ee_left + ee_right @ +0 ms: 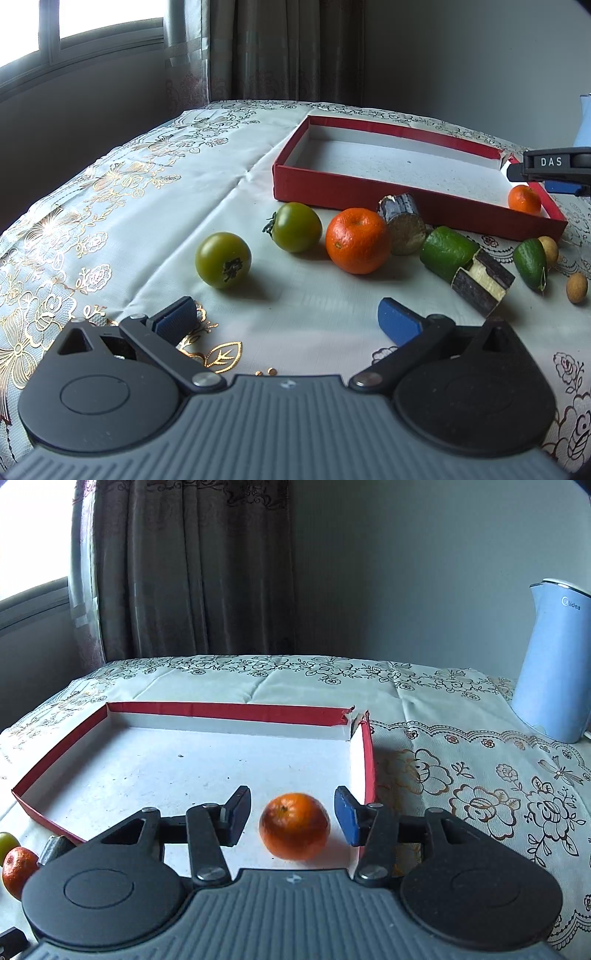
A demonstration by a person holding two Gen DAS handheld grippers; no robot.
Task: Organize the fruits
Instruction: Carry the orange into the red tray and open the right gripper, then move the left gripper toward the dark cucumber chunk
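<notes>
Small round orange mandarin (294, 826), light, firm, smooth-skinned, resting loose in shallow red cardboard tray (236, 712) corner between right gripper (294, 819) fingers spread apart; best pinched across its widest middle.

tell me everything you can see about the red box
The red box is a shallow rectangular tray, apparently cardboard, red outside and along the rim, with a white, slightly speckled floor. It lies flat and open on the patterned tablecloth. One far corner is torn and split open. A small orange sits inside near the right wall, between the open fingers of the right gripper. The rest of its floor is bare.
</notes>
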